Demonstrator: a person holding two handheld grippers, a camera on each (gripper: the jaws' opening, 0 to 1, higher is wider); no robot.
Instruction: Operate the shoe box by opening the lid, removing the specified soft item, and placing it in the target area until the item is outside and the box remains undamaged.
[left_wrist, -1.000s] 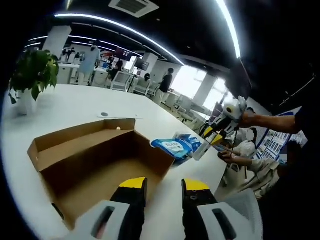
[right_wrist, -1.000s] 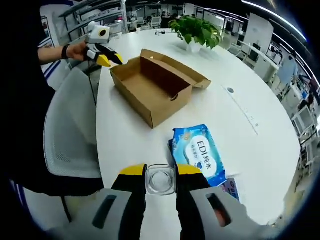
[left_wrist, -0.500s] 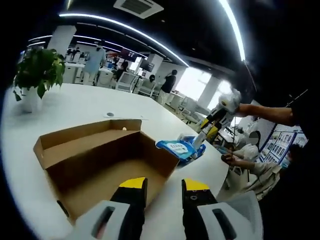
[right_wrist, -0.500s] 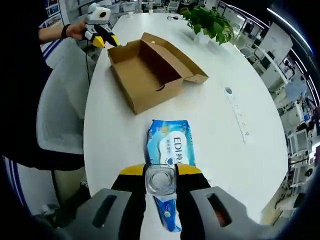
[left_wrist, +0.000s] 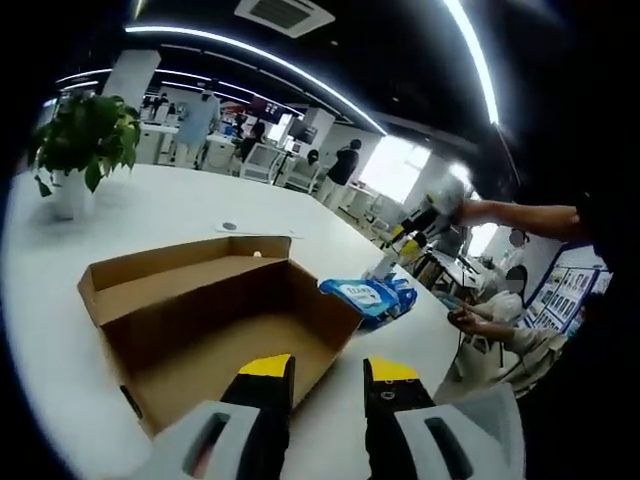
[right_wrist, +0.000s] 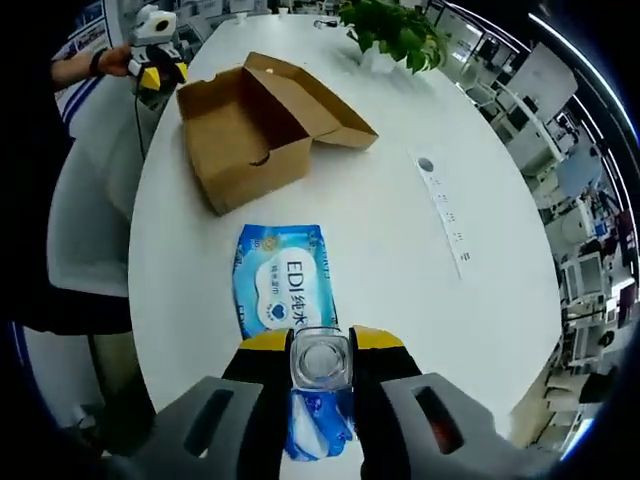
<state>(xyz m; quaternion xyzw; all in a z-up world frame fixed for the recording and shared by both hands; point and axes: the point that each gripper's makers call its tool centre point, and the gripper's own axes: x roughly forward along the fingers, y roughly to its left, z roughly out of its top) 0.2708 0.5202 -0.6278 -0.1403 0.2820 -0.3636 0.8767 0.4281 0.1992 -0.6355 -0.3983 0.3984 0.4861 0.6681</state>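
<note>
The open brown shoe box lies on the white table, empty inside, with its lid folded back. A blue wipes pack lies flat on the table beside the box, outside it. My right gripper hovers over the pack's near end, shut on a small clear container. In the left gripper view the right gripper hangs above the pack. My left gripper is open and holds nothing, at the box's near end. A hand holds the left gripper.
A potted plant stands at the table's far end, and a thin white strip lies on the table right of the pack. A grey chair sits at the table's left edge. People sit and stand in the office behind.
The right gripper has lifted and swung over the wipes pack, still gripping the clear container. The pack stays on the table. The left gripper has edged slightly along the box.
</note>
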